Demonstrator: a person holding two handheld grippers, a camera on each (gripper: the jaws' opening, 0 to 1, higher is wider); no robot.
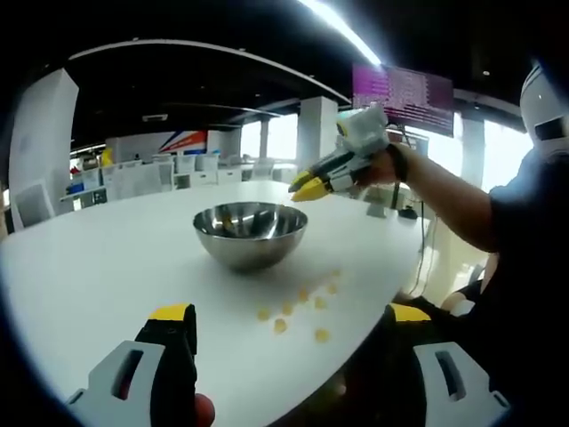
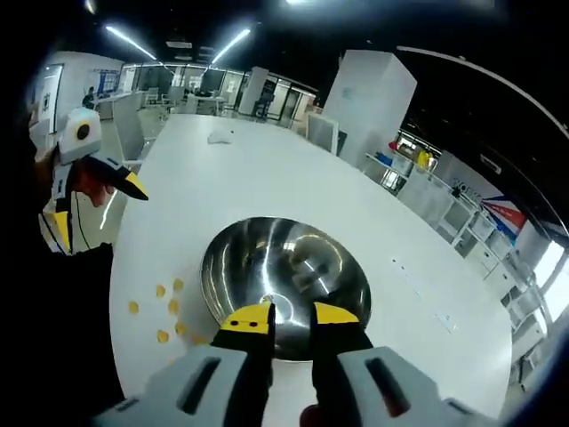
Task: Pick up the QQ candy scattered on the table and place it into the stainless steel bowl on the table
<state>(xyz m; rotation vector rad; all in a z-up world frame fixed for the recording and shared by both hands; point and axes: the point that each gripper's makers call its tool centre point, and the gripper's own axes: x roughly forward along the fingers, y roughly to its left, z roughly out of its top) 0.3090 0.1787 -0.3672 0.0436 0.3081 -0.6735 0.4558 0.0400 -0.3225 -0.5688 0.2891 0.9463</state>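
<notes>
I held the right gripper (image 2: 291,317) poised above the stainless steel bowl (image 2: 284,280) on the white table (image 2: 267,178), its yellow-tipped jaws drawn near together with a narrow gap between them; whether a candy sat pinched in that gap I could not tell, and in the left gripper view the same tool (image 1: 313,185) hovered above and beyond the bowl (image 1: 251,233) with its tips seemingly closed. My left gripper (image 1: 284,313) hung back with its jaws spread wide and nothing between them, low over the near edge of the table (image 1: 89,267). The QQ candy (image 1: 298,307) lay as a loose scatter of small yellow pieces on the tabletop just beside the bowl, between it and the table edge; in the right gripper view the same pieces (image 2: 164,307) showed to the left of the bowl. A faint yellow glint inside the bowl suggested some candy was already in it, though I could not be sure. I judged the work to be at a drop over the bowl, with most pieces left; the next move called for lowering an opened gripper onto one small piece and closing gently.
</notes>
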